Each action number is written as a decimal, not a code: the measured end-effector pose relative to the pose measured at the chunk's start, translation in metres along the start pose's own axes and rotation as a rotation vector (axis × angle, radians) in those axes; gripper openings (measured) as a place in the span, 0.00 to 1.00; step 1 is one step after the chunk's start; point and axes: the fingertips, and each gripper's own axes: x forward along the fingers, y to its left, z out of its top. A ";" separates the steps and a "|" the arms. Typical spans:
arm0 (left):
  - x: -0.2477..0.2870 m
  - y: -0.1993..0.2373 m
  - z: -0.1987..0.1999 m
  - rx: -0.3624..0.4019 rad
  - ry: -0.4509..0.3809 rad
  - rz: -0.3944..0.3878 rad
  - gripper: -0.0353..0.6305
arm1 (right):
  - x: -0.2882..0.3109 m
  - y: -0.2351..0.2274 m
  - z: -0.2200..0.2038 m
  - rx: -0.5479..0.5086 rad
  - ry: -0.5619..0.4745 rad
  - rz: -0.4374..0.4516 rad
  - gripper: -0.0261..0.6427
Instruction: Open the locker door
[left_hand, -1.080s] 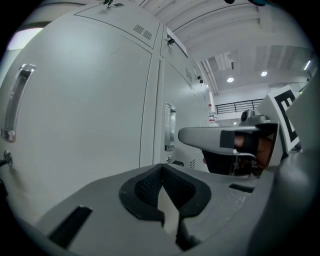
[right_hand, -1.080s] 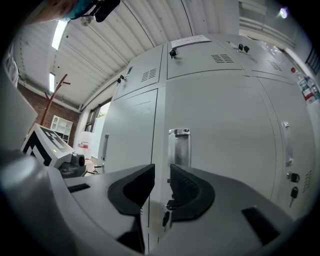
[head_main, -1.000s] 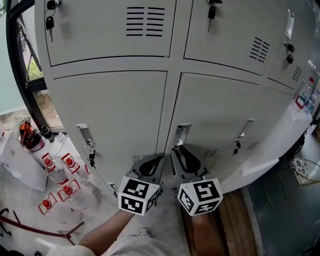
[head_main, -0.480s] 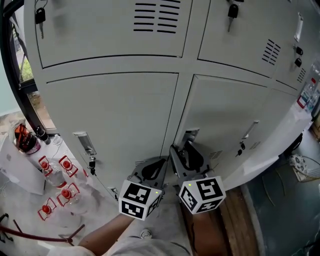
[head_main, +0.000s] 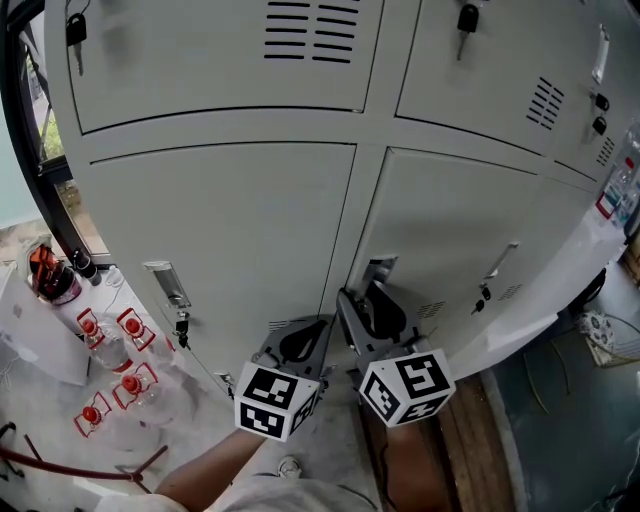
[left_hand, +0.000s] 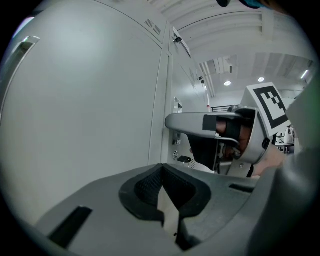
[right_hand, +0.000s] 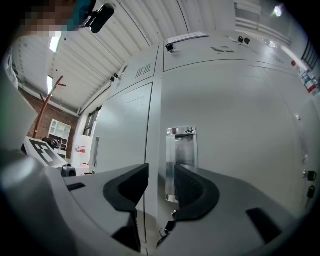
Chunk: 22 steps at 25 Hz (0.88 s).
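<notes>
No words, brands or numbers can be read. Only black-and-white square patterns are seen on the left cube (head_main: 268, 402) and the right cube (head_main: 405, 387). A coloured sticker (head_main: 607, 200) on the lockers (head_main: 230, 230) is too small to be read.

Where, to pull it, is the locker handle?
Centre of the right gripper view: chrome handle upright at the door's left edge, just beyond the right gripper, whose jaws have just been opening and grip nothing.

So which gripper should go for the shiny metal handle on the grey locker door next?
Right. The right gripper faces the shiny metal handle, which lines up with its gap; its jaws have just been opening and grip nothing yet. The left gripper is shut, facing a bare door panel.
</notes>
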 end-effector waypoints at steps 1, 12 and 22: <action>0.000 0.000 -0.001 -0.003 0.001 0.007 0.06 | -0.001 0.000 0.000 0.005 0.000 0.011 0.27; -0.007 -0.011 -0.007 -0.033 -0.005 0.094 0.06 | -0.031 0.010 0.004 0.000 -0.016 0.124 0.27; -0.019 -0.041 -0.012 -0.041 -0.004 0.143 0.06 | -0.072 0.013 0.006 -0.016 -0.017 0.170 0.27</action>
